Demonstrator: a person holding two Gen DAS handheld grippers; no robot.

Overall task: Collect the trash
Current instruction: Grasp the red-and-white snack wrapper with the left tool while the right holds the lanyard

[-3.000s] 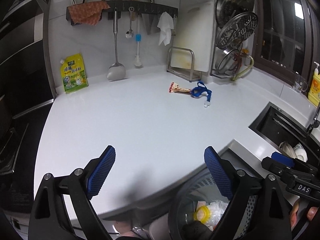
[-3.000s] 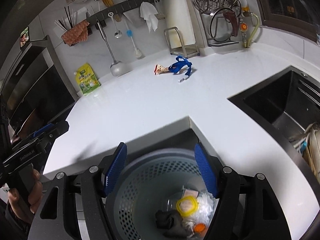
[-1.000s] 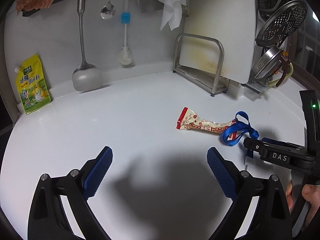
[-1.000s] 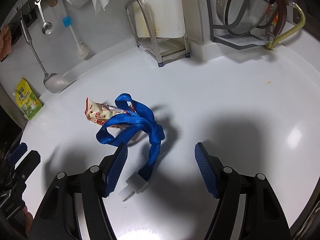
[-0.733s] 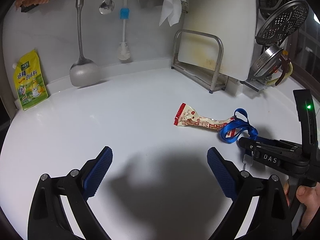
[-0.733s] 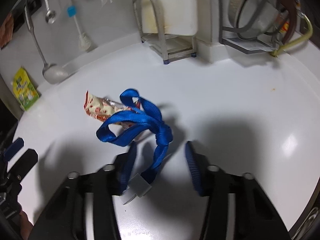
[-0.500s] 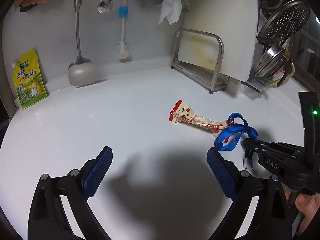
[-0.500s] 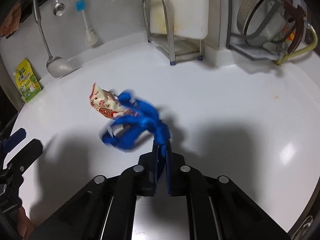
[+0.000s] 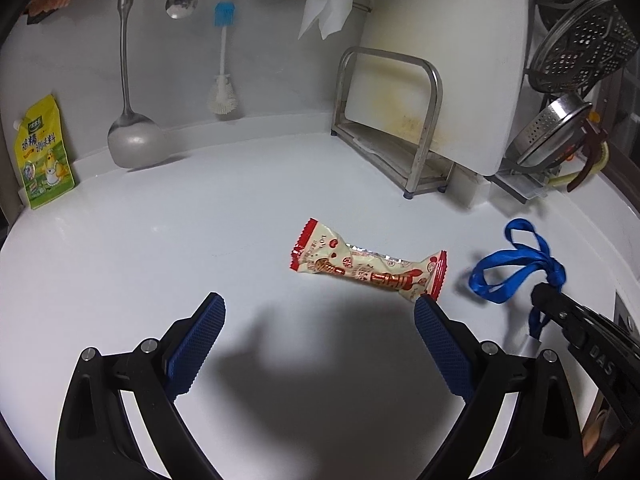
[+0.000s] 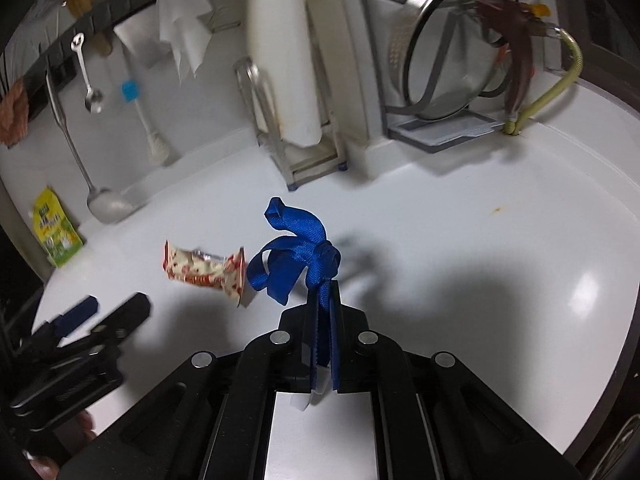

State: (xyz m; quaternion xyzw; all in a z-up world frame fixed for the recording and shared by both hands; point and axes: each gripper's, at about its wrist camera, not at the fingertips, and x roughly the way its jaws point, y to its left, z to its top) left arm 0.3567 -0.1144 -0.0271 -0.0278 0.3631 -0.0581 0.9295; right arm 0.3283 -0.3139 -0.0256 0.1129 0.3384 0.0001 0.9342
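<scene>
- Right gripper (image 10: 325, 300): jaws pressed together, pinching the blue ribbon (image 10: 294, 256) just below its knot; loops stand clear above the white counter (image 10: 460, 240).
- Left gripper (image 9: 320, 320): jaws spread wide, nothing between them.
- Snack wrapper (image 9: 368, 266) lies flat mid-counter, well off the back edge, just beyond the left gripper's right-hand pad.
- Cutting-board rack (image 9: 400, 140) stands at the back edge.
</scene>
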